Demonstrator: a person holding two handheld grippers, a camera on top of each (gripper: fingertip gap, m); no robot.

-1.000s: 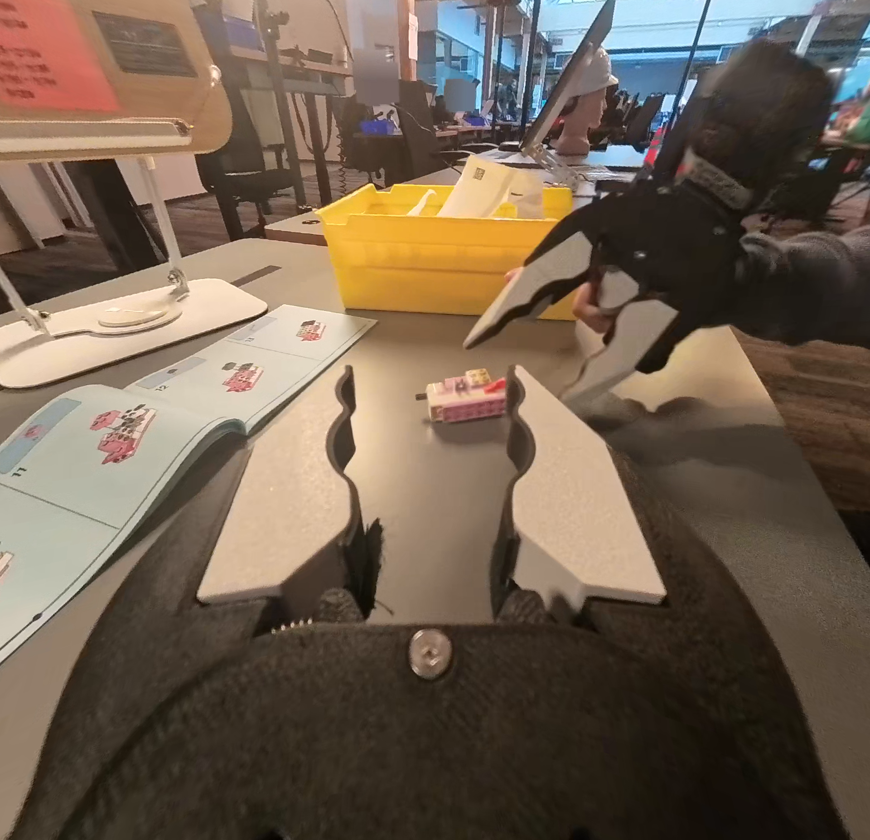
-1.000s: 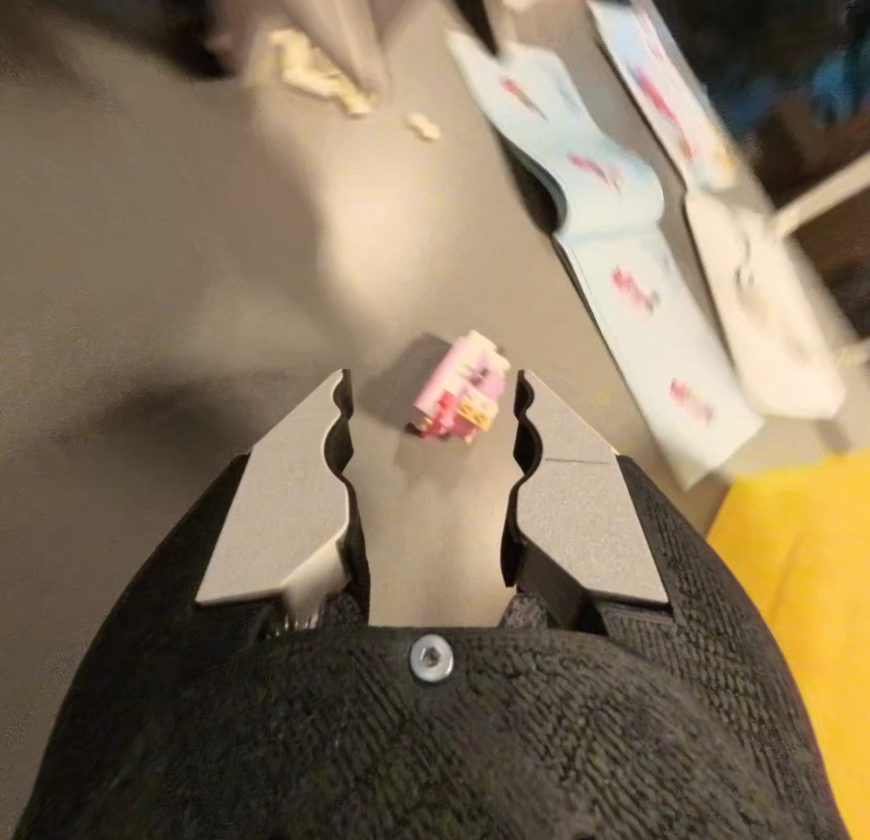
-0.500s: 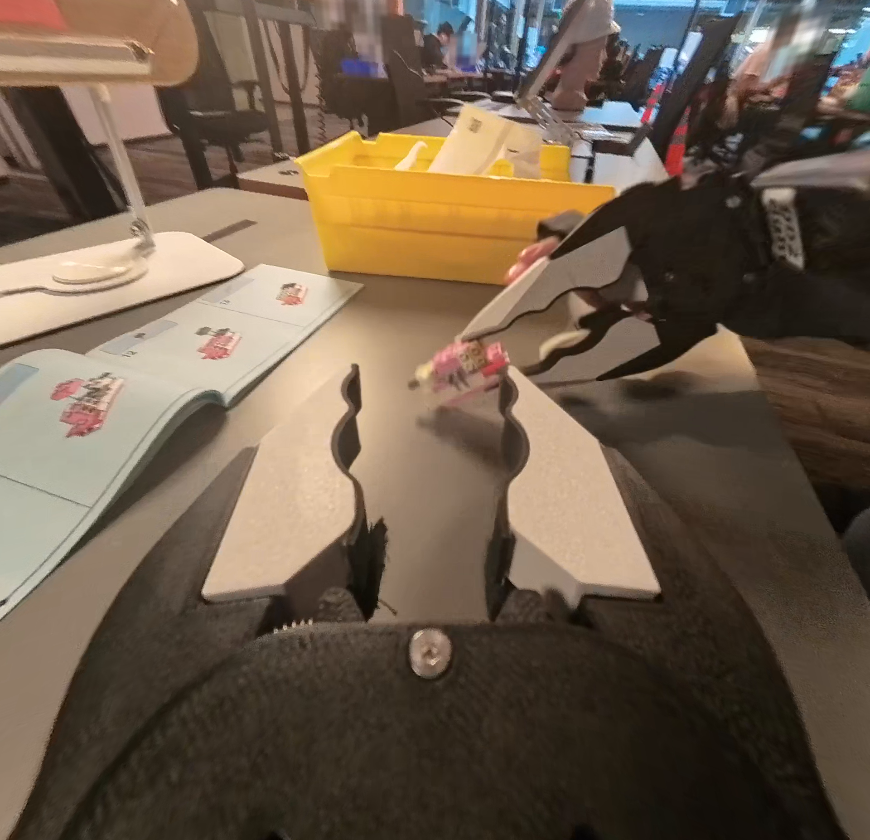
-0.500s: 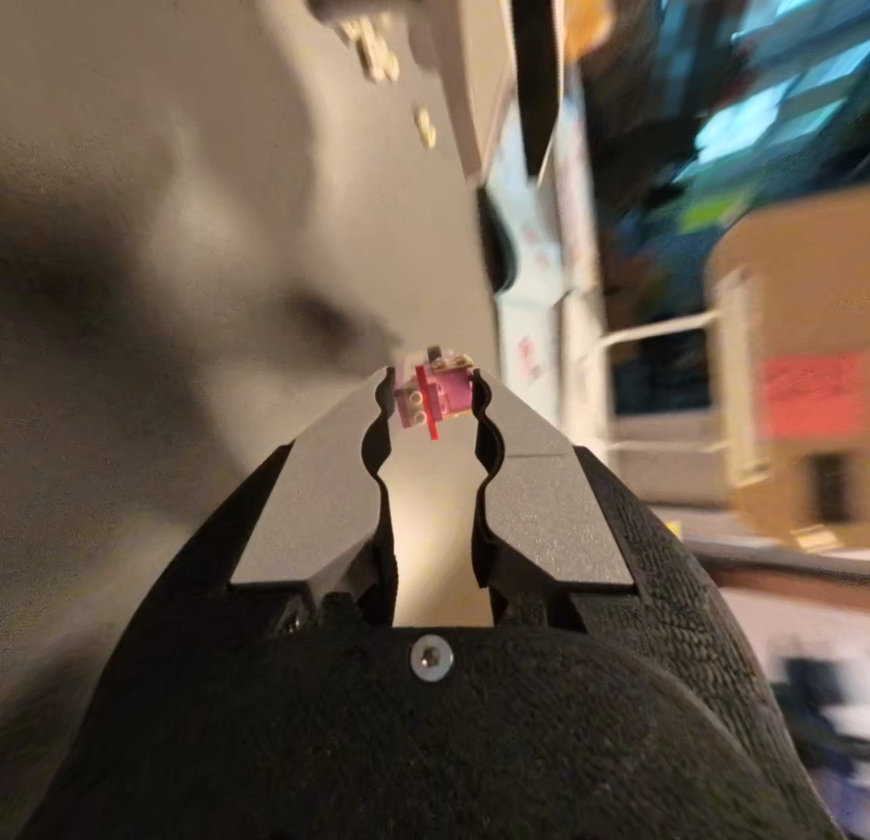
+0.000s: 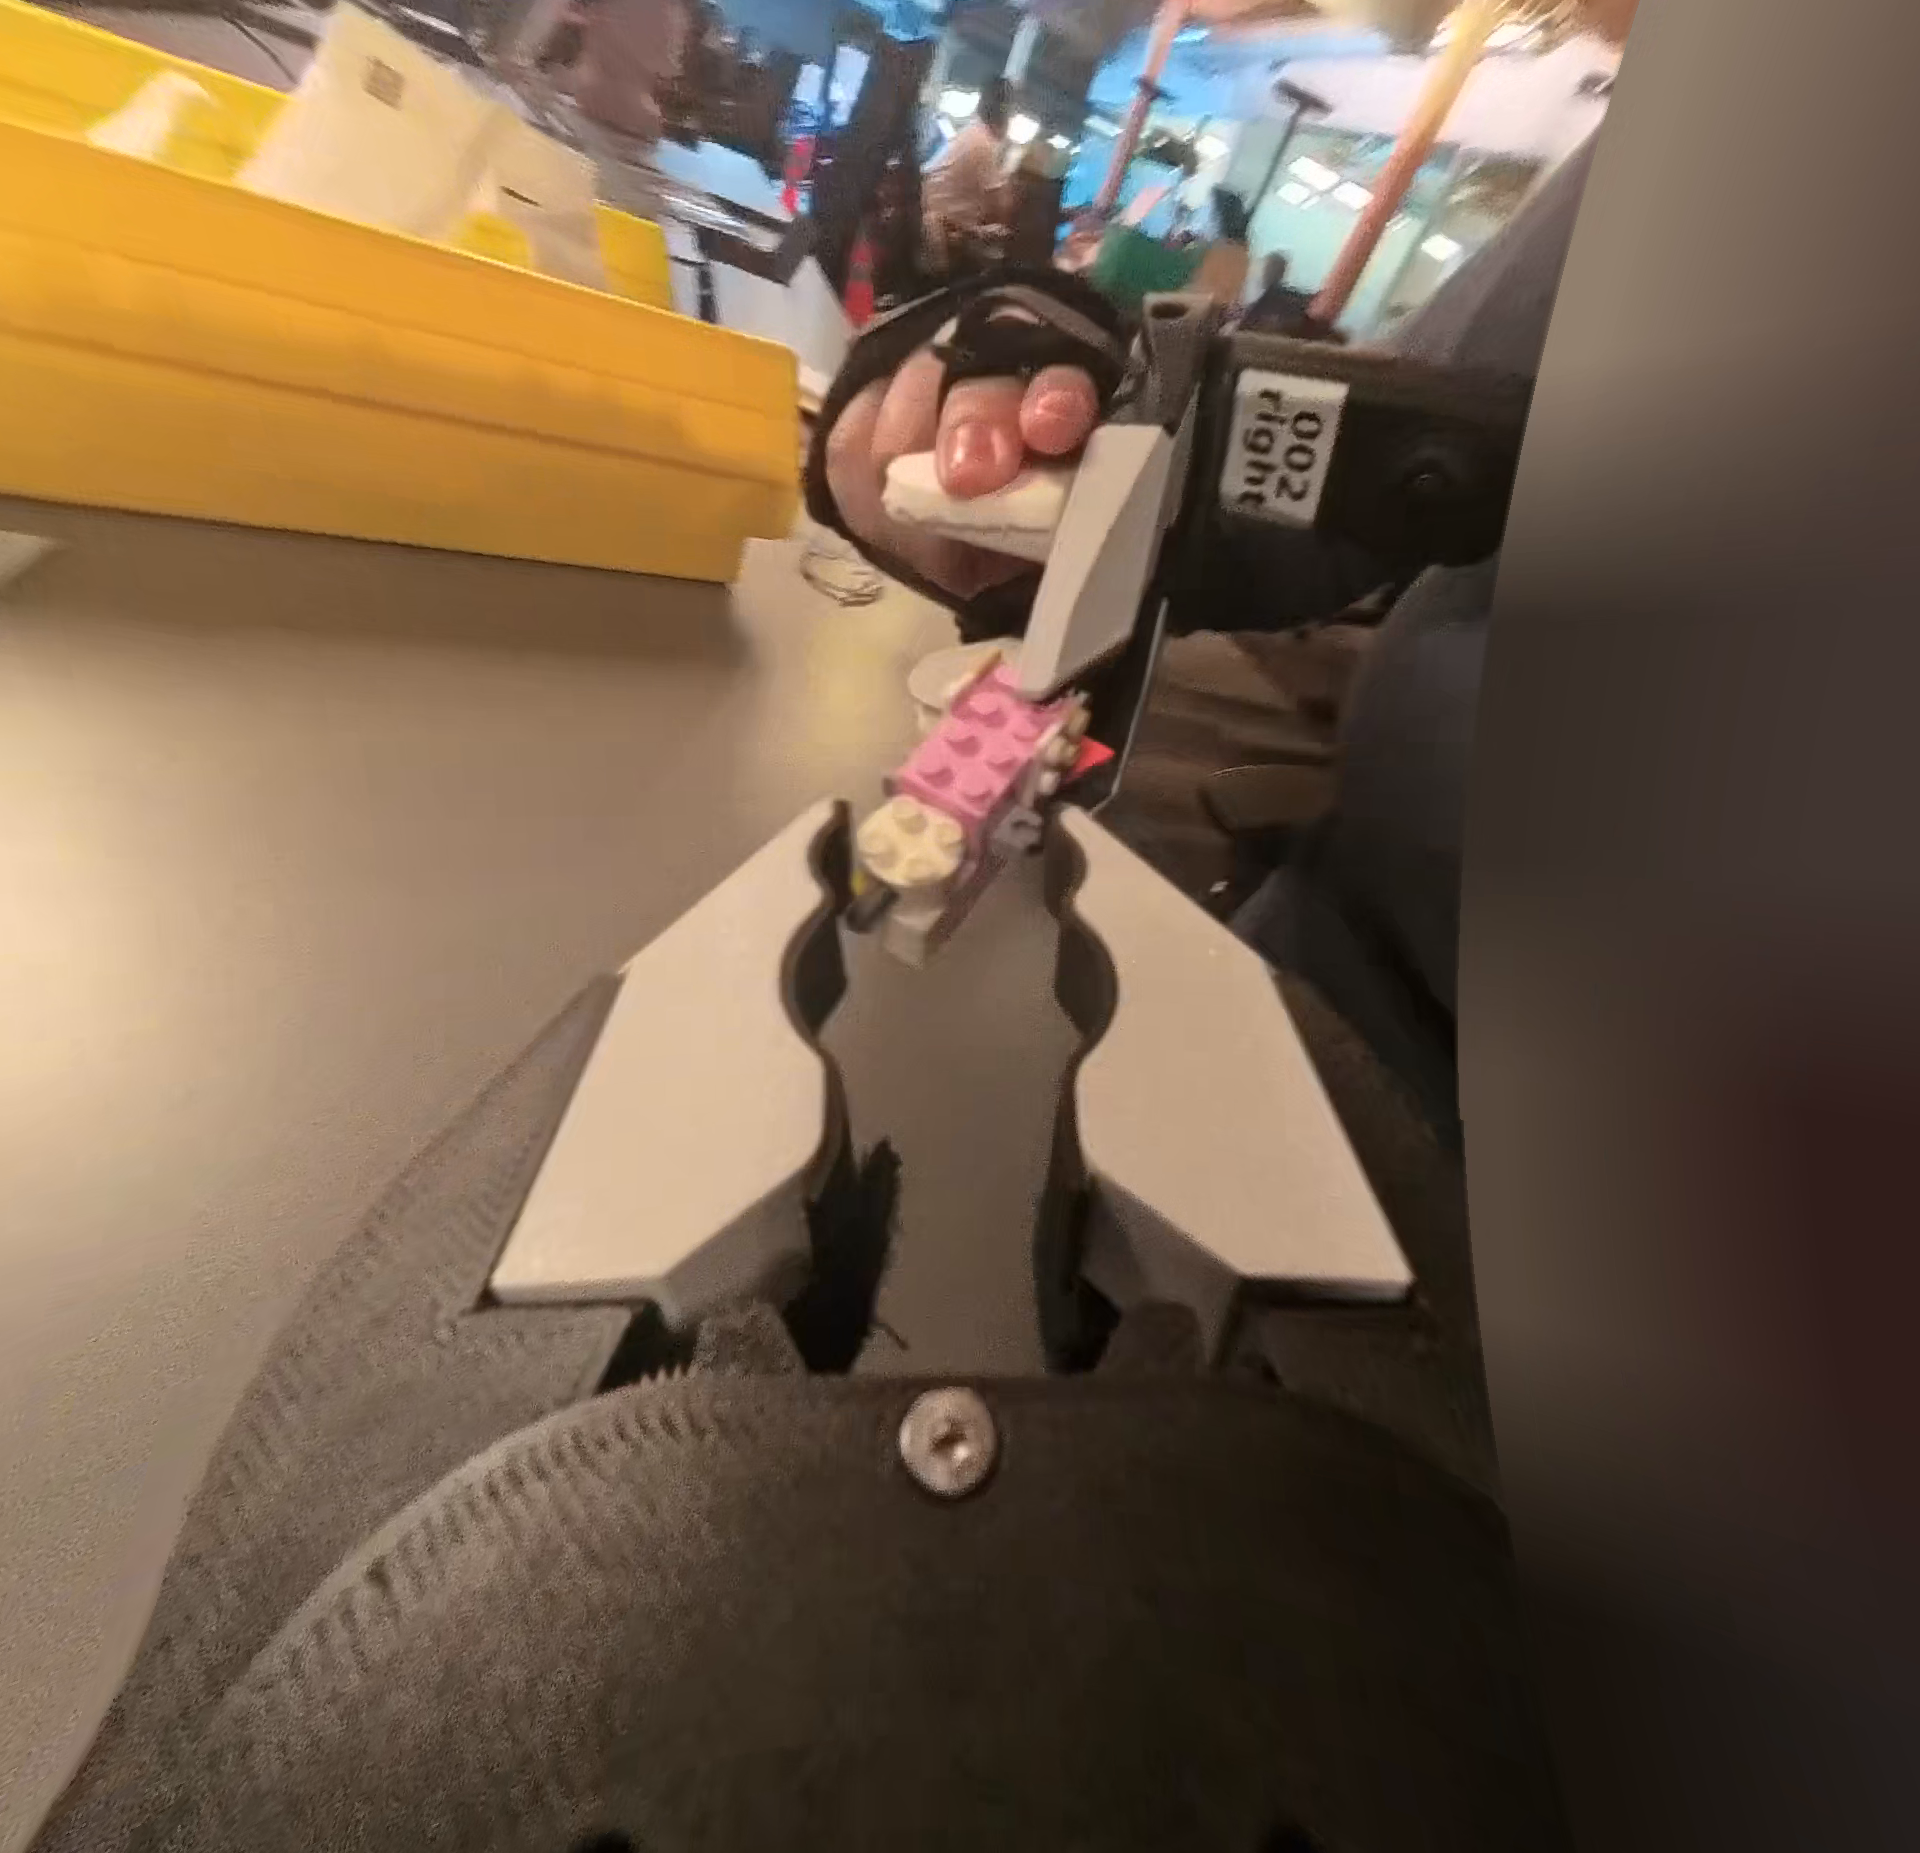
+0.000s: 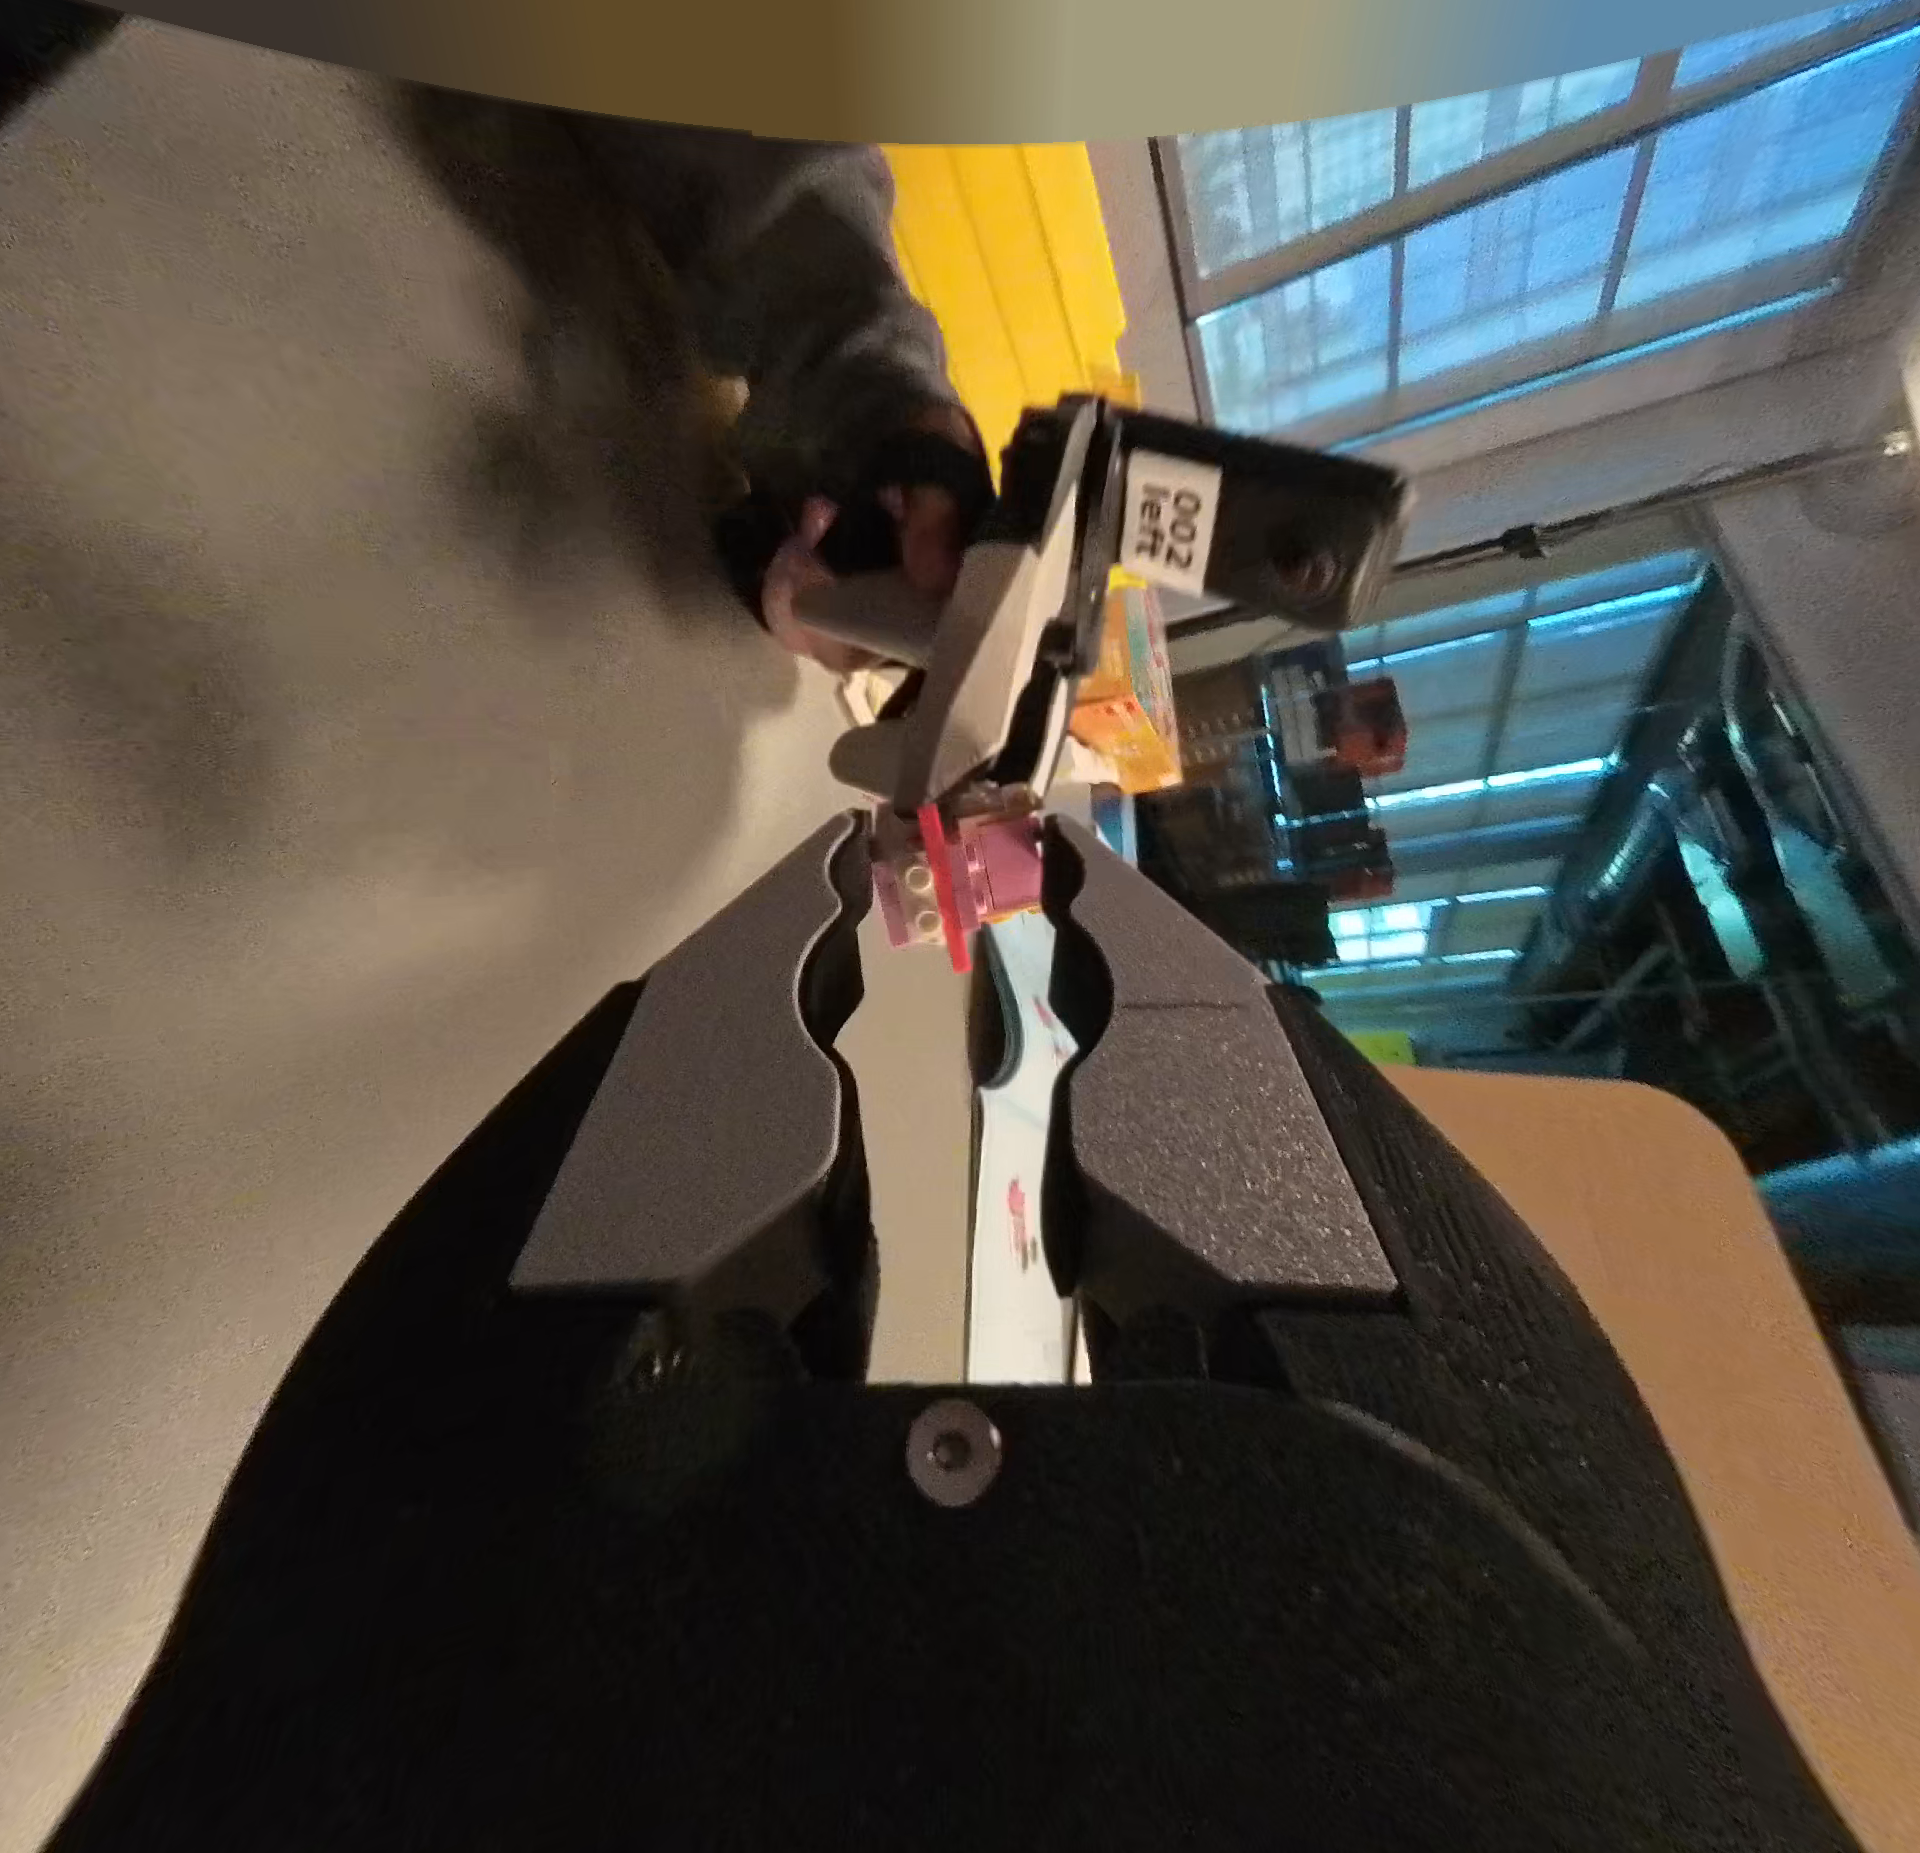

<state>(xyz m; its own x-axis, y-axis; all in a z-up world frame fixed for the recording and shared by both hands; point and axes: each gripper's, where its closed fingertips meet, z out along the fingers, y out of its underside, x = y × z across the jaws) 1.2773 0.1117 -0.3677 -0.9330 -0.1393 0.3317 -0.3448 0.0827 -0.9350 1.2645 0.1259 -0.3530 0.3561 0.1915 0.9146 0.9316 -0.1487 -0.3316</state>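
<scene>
A small pink brick model (image 5: 971, 764) with a cream round piece and a red plate is held in the air above the grey table (image 5: 364, 816). My left gripper (image 5: 951, 832) is closed on its near end, with the cream piece against the left fingertip (image 5: 821, 847). My right gripper (image 6: 956, 847) is shut on the same model (image 6: 997, 868), with pads on both pink sides. In the left wrist view the right gripper (image 5: 1049, 681) comes down from above onto the model's far end. In the right wrist view the left gripper (image 6: 966, 775) meets the model from the far side.
A yellow bin (image 5: 364, 390) with white bags (image 5: 416, 151) stands on the table behind; it also shows in the right wrist view (image 6: 997, 265). An open light-blue booklet (image 6: 1013, 1180) lies below the model. A wooden board (image 6: 1610, 1284) is at the right. A person's hand (image 5: 935, 453) works the right gripper. Left and right tips are no more than a few centimetres apart.
My right gripper closed on the model on the table, lifted it and turned it. My left gripper rose to meet it and narrowed its jaws around the near end.
</scene>
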